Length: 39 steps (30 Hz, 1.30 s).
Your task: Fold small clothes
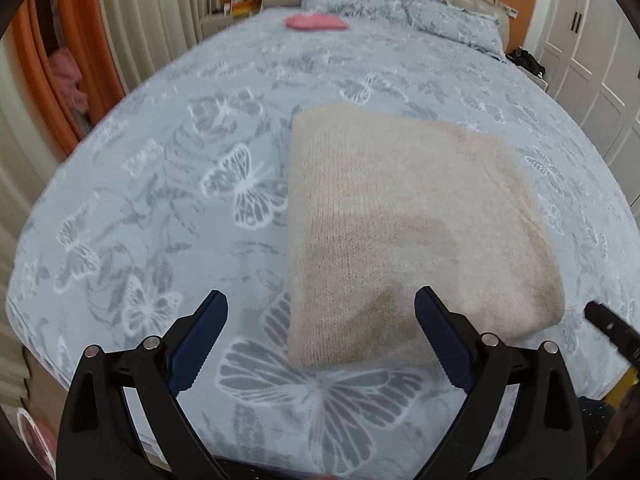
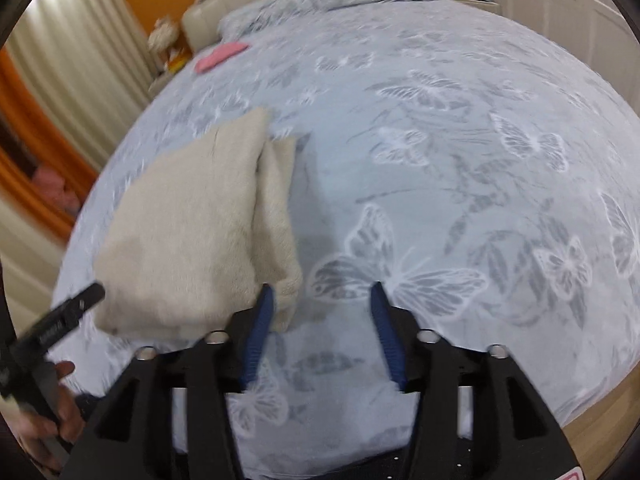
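The beige knit garment (image 1: 400, 220) lies folded on the bed (image 1: 160, 208), near its front edge. The left gripper (image 1: 320, 312) and right gripper (image 2: 322, 300) both hang released, jaws spread and empty. Withdrawing well means lifting clear without snagging the loose right-hand layers.

Both wrist views look steeply down, sharing the bed (image 1: 160, 160).

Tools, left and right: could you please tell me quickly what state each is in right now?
Left tool: open, holding nothing.
Right tool: open, holding nothing; sweater lies beside it.
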Each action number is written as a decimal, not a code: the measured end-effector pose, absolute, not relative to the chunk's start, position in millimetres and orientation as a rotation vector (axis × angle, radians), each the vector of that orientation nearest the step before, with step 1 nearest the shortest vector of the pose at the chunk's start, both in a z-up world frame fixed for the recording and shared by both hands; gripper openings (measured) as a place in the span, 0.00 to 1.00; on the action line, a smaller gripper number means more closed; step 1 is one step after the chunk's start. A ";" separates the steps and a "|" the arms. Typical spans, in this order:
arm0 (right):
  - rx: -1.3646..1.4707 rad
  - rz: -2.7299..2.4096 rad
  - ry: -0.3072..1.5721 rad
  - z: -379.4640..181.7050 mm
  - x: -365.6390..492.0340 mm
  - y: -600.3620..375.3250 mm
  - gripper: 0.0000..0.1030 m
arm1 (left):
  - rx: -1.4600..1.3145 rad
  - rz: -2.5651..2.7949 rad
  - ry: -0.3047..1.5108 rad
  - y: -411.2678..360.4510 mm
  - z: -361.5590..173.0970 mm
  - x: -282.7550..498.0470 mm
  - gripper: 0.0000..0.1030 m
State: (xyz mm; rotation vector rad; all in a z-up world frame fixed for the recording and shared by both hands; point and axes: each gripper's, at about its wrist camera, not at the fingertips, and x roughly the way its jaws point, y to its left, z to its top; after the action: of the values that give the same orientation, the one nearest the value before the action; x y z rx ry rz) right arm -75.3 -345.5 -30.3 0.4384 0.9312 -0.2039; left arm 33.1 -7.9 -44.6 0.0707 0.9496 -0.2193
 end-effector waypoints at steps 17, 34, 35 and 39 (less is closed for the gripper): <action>0.306 -0.212 0.902 -18.8 -116.6 -308.6 0.64 | 0.134 -0.200 0.798 -11.0 -13.5 -47.7 0.91; 0.215 -0.225 0.889 -13.3 -131.9 -283.2 0.69 | 0.059 -0.150 0.857 -0.8 -26.6 -58.7 0.95; 0.211 -0.224 0.890 -13.7 -131.7 -282.5 0.69 | 0.049 -0.147 0.863 0.6 -27.9 -57.8 0.95; 0.201 -0.226 0.894 -14.3 -131.6 -279.7 0.69 | -0.007 -0.125 0.879 10.0 -31.4 -53.3 0.95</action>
State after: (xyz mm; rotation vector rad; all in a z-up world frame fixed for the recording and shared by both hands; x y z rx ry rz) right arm -131.6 -279.7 -14.3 0.2012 0.8943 -0.2264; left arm -53.3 10.0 -31.4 -0.0069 0.8787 -0.1245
